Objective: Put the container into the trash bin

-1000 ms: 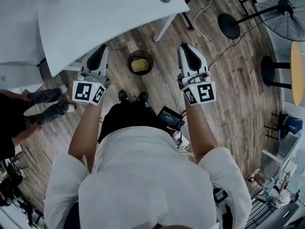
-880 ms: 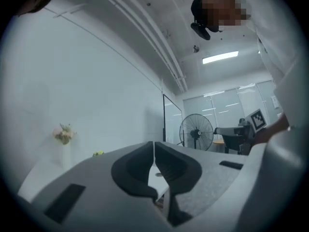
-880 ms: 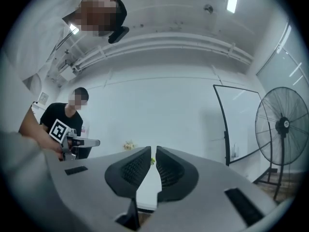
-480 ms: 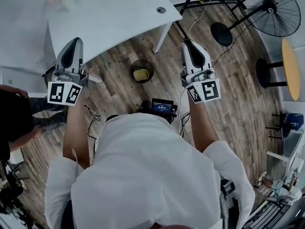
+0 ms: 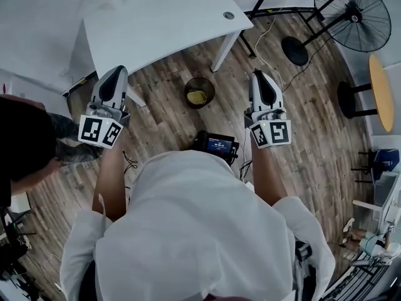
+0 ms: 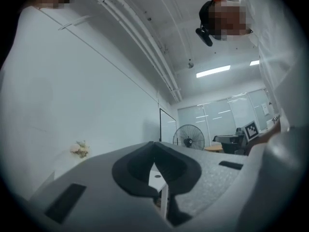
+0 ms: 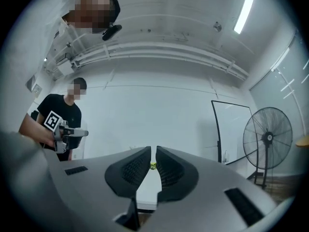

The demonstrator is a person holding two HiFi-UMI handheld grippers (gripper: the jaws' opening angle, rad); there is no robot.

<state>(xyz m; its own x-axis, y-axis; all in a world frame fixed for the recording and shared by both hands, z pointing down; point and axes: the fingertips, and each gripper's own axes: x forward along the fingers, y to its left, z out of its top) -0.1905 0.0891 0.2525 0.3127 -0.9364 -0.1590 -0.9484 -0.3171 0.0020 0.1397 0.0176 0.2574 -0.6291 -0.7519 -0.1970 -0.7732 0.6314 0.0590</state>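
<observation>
A round dark trash bin (image 5: pixel 200 93) stands on the wooden floor in the head view, just in front of the white table's leg. The yellow container (image 5: pixel 197 96) lies inside it. My left gripper (image 5: pixel 117 71) is held up to the left of the bin, shut, with nothing between its jaws; in the left gripper view (image 6: pixel 154 147) its tips meet. My right gripper (image 5: pixel 259 75) hangs to the right of the bin, its jaws (image 7: pixel 153 151) closed to a thin slit and empty. Both point roughly level, away from the bin.
A white table (image 5: pixel 156 24) stands beyond the bin. A standing fan (image 5: pixel 354 11) and cables are at the back right, with a round yellow table (image 5: pixel 383 93) at the right edge. Another person in black (image 5: pixel 25 149) stands at the left.
Both grippers have risen and drawn apart from beside the bin; the left one swung out to the left. The container stays in the bin.
</observation>
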